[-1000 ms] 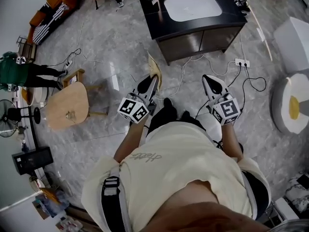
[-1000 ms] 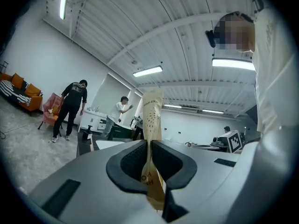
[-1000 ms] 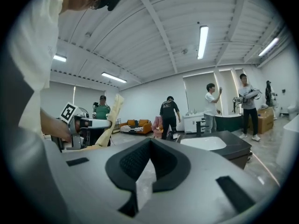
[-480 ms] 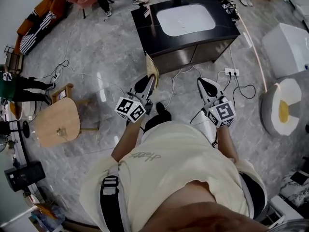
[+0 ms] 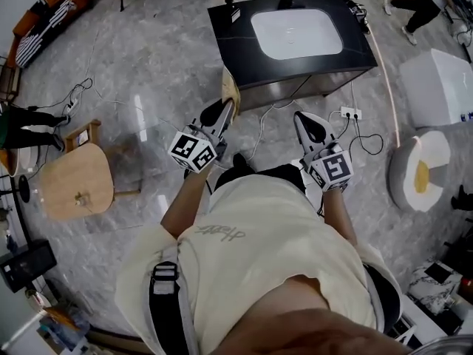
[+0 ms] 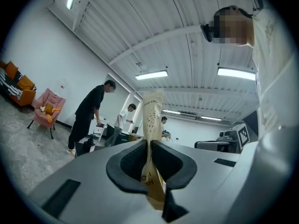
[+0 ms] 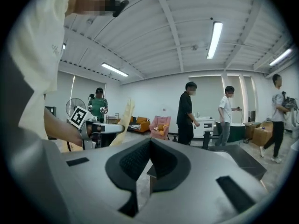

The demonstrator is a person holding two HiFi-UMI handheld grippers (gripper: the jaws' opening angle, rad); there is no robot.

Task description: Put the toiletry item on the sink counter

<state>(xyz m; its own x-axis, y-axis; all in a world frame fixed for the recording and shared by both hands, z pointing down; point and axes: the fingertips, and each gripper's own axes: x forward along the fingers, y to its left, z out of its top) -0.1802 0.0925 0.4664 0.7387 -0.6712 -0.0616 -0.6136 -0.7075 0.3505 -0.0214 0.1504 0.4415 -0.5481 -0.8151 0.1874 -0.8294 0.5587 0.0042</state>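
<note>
Left gripper pose: the left gripper (image 5: 220,117) is held out in front of the person's waist on a bare forearm. Its jaws point forward toward the sink counter (image 5: 236,28), and its marker cube (image 5: 191,150) faces up.
Left gripper grip: clenched on the toiletry item (image 6: 152,118). In the left gripper view both pads press its flat sides.
Right gripper pose: the right gripper (image 5: 309,128) is level with the left one and well apart from it, also pointing forward.
Right gripper grip: jaws closed together with nothing between them (image 7: 150,143).
Toiletry item look: a flat, pale tan sachet with dark print. It stands upright in the jaws, its top rising well above the jaw tips and its lower end hanging below them.
Toiletry item place: in the left gripper, off the counter, just beyond the jaw tips in the head view (image 5: 233,95).
Ahead of the grippers: a dark cabinet with a white basin (image 5: 295,34) set in its top.
Between right gripper and cabinet: a white power strip (image 5: 347,112) and loose cables on the grey floor.
Left of the left gripper: a small wooden table (image 5: 74,180).
Right of the right gripper: a round white object with a yellow centre (image 5: 417,176).
Background: several people stand beyond the counter (image 7: 186,111).
</note>
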